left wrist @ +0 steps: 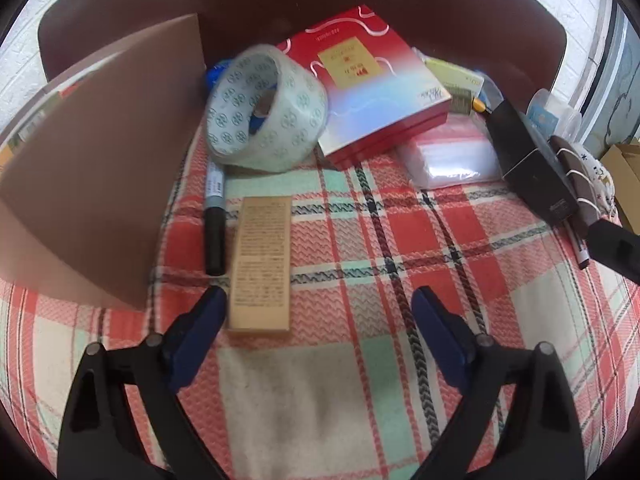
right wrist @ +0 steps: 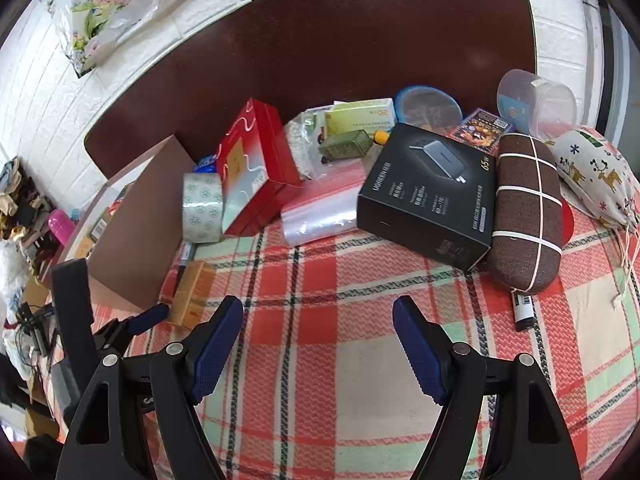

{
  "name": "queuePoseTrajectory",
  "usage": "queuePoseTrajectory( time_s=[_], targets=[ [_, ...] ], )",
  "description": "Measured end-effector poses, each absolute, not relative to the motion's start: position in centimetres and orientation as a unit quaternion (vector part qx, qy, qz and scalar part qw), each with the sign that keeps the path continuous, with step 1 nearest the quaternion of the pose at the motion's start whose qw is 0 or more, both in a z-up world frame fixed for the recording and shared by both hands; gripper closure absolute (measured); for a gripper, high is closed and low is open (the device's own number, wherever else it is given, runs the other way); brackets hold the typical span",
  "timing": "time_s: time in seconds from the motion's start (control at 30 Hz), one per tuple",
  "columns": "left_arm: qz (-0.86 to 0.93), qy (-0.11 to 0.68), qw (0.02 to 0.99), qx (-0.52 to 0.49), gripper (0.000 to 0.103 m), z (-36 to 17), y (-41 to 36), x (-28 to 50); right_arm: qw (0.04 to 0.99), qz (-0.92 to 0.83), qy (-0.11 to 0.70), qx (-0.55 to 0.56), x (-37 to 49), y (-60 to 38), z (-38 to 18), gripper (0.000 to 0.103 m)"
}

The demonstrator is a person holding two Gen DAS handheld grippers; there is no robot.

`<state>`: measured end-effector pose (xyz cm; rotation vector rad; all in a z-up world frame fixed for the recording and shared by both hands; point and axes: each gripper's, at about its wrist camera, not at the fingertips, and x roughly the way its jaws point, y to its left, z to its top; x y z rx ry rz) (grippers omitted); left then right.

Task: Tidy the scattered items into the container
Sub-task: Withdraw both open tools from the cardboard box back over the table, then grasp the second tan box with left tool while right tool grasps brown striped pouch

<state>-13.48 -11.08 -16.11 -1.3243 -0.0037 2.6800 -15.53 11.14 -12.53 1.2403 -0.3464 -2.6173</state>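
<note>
Red-plaid cloth [right wrist: 340,280], red box [left wrist: 376,92], black box [right wrist: 428,200]

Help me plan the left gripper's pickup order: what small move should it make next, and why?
Probably ease the left gripper a little to its left and forward, so its open jaws straddle the small tan box. That box lies flat on the plaid cloth, nearest the left finger, beside the black marker and next to the cardboard container, so the carry would be short.

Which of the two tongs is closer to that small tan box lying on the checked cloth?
Left. The left tongs are open with one finger right beside the small tan box. The right tongs, also open, sit further to its right, over bare cloth.
</note>
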Motion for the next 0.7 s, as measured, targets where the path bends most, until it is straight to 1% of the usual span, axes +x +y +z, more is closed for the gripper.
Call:
queuePoseTrajectory(
  time_s=[0.17, 0.23, 0.3, 0.33, 0.37, 0.43, 0.5, 0.53, 0.6, 0.7],
  targets=[
    [0.891, -0.002, 0.074, -0.447, 0.01, -17.3, -10.7, -13.8, 0.11, -0.888, -0.12, 0.429, -15.9, 11.6, -13.2, 0.025],
    [0.893, 0.008, 0.071, -0.445, 0.014, -17.6, -10.5, -13.8, 0.109, -0.886, -0.125, 0.433, -16.0, 11.7, -13.5, 0.025],
    [0.897, 0.015, 0.067, -0.436, 0.026, -17.5, -10.5, -13.7, 0.11, -0.883, -0.129, 0.437, -16.0, 11.7, -13.8, 0.025],
    [0.898, 0.011, 0.065, -0.434, 0.029, -17.4, -10.8, -13.7, 0.111, -0.883, -0.129, 0.438, -16.0, 11.7, -13.9, 0.025],
    [0.899, 0.008, 0.063, -0.433, 0.035, -17.4, -11.0, -13.8, 0.111, -0.882, -0.127, 0.439, -16.0, 11.5, -14.0, 0.025],
    [0.899, 0.0, 0.062, -0.434, 0.039, -17.3, -11.6, -14.0, 0.111, -0.881, -0.126, 0.443, -15.9, 11.4, -14.3, 0.025],
    [0.9, 0.002, 0.058, -0.431, 0.051, -17.2, -12.0, -14.1, 0.112, -0.879, -0.126, 0.446, -15.9, 11.2, -14.5, 0.025],
    [0.901, 0.002, 0.056, -0.43, 0.055, -17.2, -12.2, -14.1, 0.113, -0.879, -0.125, 0.446, -15.9, 11.1, -14.5, 0.025],
    [0.902, -0.005, 0.052, -0.429, 0.071, -17.0, -12.9, -14.1, 0.114, -0.878, -0.124, 0.449, -15.9, 11.0, -14.7, 0.025],
    [0.901, -0.011, 0.05, -0.43, 0.073, -16.9, -13.6, -13.9, 0.116, -0.877, -0.122, 0.45, -15.9, 10.7, -14.7, 0.025]
  ],
)
